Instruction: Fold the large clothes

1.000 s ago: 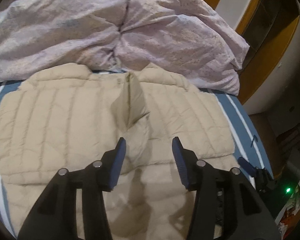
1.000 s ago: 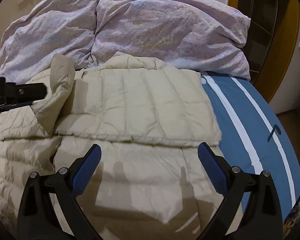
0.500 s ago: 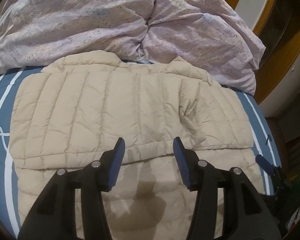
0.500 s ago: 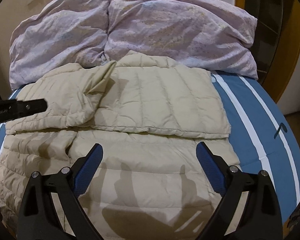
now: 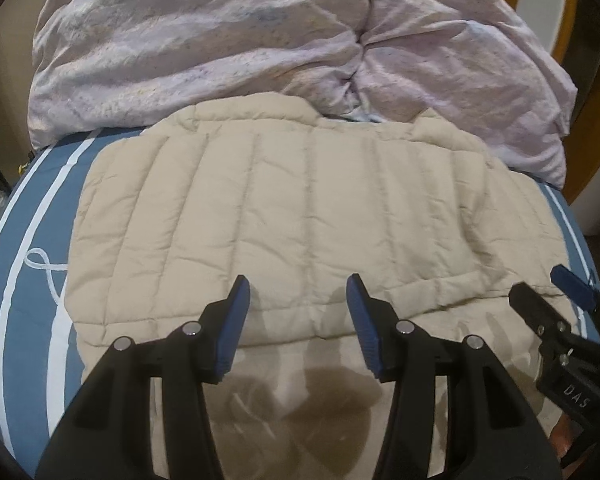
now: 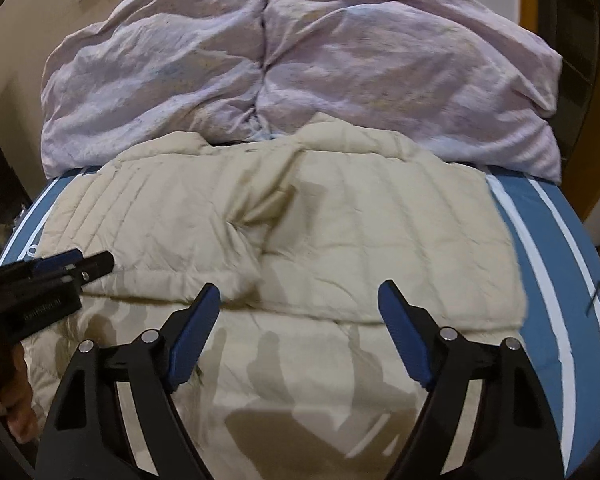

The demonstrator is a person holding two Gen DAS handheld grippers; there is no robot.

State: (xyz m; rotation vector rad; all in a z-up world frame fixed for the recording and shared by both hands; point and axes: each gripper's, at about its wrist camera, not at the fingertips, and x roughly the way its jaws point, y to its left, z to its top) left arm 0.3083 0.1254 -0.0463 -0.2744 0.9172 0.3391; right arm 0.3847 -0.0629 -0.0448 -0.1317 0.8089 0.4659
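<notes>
Beige puffer jacket (image 5: pixel 300 216) lies on the bed (image 5: pixel 28 280), partly folded. Left gripper (image 5: pixel 298 320) and right gripper (image 6: pixel 300 328) hover above it, fingers apart, empty. Risk: slick, puffy layers may spring open or slide when regrasped.

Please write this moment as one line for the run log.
left hand-held gripper: open, empty | right hand-held gripper: open, empty | beige puffer jacket: sleeves folded across, flat on blue striped bed sheet | purple duvet: behind jacket

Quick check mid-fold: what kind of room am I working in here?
Most likely a bedroom: the beige puffer jacket lies on a blue striped bedsheet, with a bunched lilac duvet behind it.
</notes>
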